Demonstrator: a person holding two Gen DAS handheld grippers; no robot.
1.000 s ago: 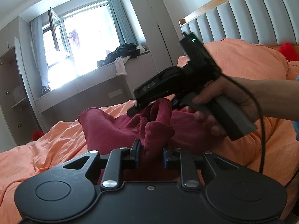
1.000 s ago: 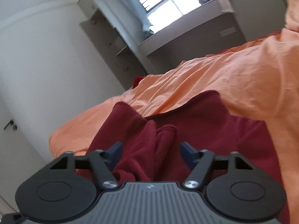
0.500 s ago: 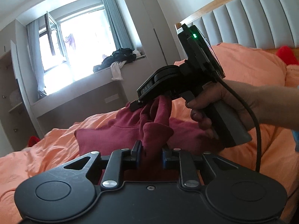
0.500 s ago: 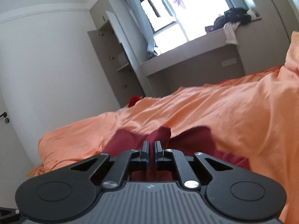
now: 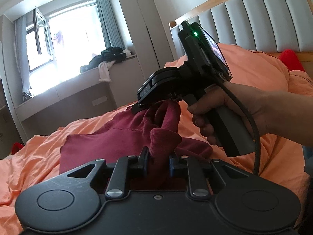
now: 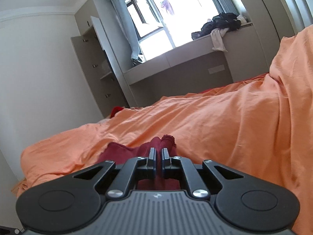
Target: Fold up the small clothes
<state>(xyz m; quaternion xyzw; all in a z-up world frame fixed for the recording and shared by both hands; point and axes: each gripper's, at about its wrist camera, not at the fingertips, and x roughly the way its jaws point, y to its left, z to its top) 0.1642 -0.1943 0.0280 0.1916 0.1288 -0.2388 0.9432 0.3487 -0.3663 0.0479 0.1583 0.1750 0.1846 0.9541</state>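
Observation:
A dark red garment [image 5: 109, 141] lies rumpled on the orange bed cover [image 5: 35, 156]. My left gripper [image 5: 157, 164] is shut on a thick ribbed fold of it. In the left wrist view the right gripper [image 5: 139, 107], held by a hand [image 5: 230, 105], pinches another edge of the same garment and holds it up a little. In the right wrist view my right gripper [image 6: 158, 159] has its fingers pressed together on the dark red garment [image 6: 117, 152], with a ribbed edge showing just past the tips.
The orange bed cover [image 6: 215, 121] rises in a mound at the right. A padded grey headboard [image 5: 254, 19] and a red cushion [image 5: 289, 60] are behind. A window seat [image 6: 176, 58] with a clothes pile [image 6: 221, 25] and an open cupboard [image 6: 93, 68] stand beyond the bed.
The right gripper's jaws closed on the red garment and lifted its edge. Both grippers shifted across the bed with the cloth. The left grip stayed shut on its fold.

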